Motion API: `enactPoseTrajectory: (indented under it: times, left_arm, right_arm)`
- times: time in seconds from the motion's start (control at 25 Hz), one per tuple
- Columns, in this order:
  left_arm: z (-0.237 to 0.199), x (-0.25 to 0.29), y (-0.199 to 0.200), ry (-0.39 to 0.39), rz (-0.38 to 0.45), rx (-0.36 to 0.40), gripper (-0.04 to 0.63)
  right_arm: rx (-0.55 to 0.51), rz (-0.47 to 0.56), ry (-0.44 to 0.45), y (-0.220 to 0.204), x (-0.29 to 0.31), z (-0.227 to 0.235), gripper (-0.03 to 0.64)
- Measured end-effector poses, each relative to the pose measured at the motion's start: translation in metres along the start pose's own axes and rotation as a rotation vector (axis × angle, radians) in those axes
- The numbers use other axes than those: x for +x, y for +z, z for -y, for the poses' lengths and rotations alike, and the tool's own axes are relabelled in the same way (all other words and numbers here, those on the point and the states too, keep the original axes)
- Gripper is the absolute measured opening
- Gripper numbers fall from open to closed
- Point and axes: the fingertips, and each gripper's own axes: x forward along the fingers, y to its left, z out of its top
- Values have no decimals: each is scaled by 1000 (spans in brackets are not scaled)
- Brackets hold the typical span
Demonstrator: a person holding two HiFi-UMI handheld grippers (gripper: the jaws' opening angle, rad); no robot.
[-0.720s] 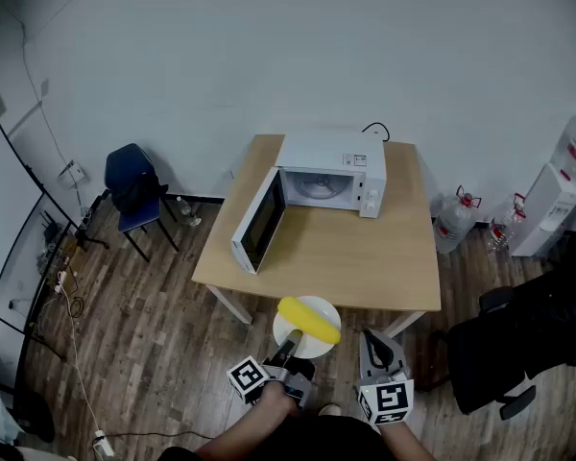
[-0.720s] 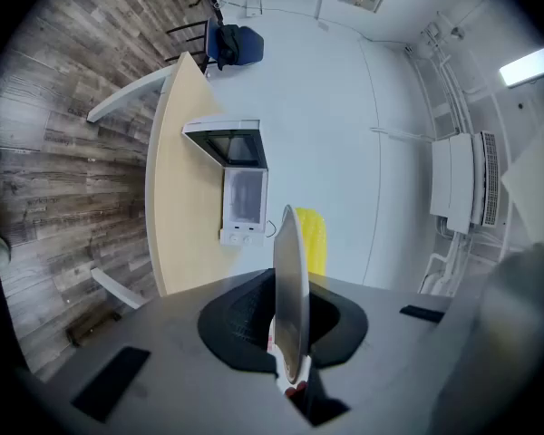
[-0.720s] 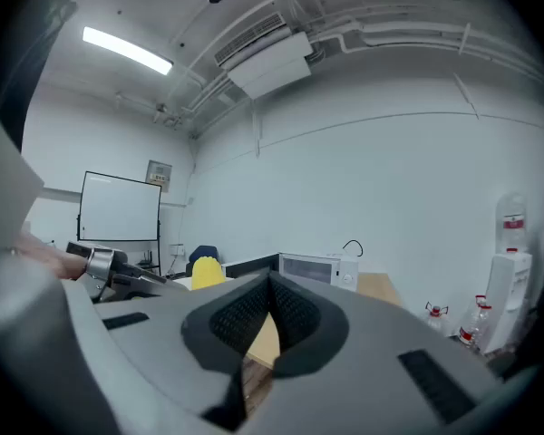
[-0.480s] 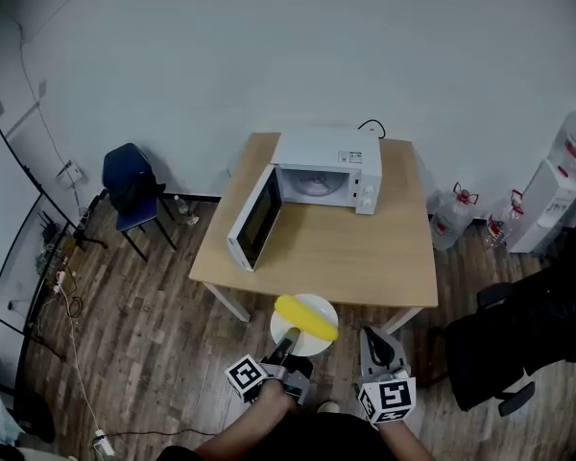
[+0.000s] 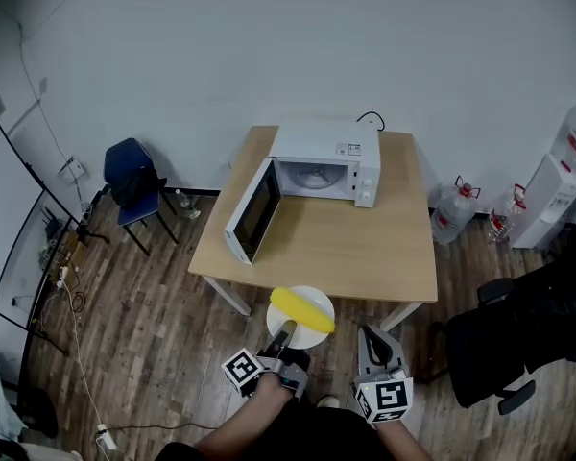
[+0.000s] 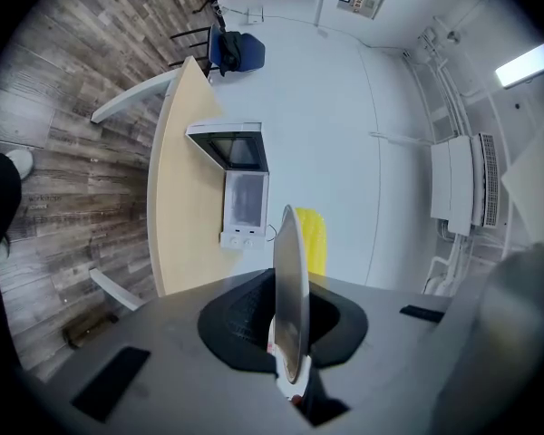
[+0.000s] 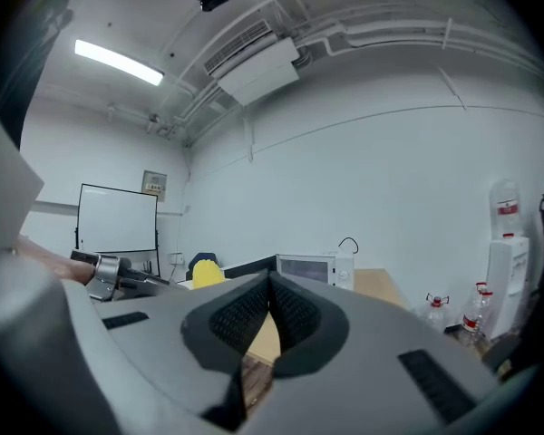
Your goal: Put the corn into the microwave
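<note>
Grey-brown plank flooring lies under the whole scene, and nearest the person the two grippers are held low over it, short of the counter. The left gripper (image 5: pixel 284 335) has its jaws pinched on the near rim of a thin, smooth white plate (image 5: pixel 308 337), which sticks out ahead of it. The corn (image 5: pixel 302 307), a bright yellow rounded cob, lies loose across the plate. The right gripper (image 5: pixel 375 342) is just to the right, jaws pressed together on nothing. Beyond them stands the pale wooden counter (image 5: pixel 346 253), flat and bare at its near part. At its far edge sits the boxy white microwave (image 5: pixel 328 148), its door (image 5: pixel 250 214) swung wide to the left and a pale round turntable showing in the cavity. The step in hand looks like the carry. Since the cob could roll on the slick plate, the plate is best held level and moved smoothly. It should approach the opening from the right of the door so the rim clears it, then settle on the turntable before the jaws let go.
</note>
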Motion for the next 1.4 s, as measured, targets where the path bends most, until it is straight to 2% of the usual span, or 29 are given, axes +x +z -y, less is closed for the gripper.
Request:
enactPoseTrajectory:
  times: [0.2,0.36,0.68,0.88,1.0,1.16,1.4]
  left_arm:
    - [-3,8,4,4,5,5,18]
    - [-12,22,9,28,-16,44,18]
    - [-24,66,33,40,-15,20,18]
    - [-34,106,56,56,-24,53,18]
    - [-41,131,71,76,-32,34,18]
    - [-41,165,88,83,-46,14,18]
    - [-37,218,112,92,-96,70,18]
  right_arm:
    - [9,-16,-3,-8,6,6,60]
    - [17,-37,-27,-13,17,17,60]
    - [21,-63,-14,-15,56,28,60]
    - [7,-68,16,-5,96,38,60]
    - [-19,-83,13,0,127,46,60]
    - [7,-89,6,13,164,58,60]
    - [22,-103,-58,23,211,86,60]
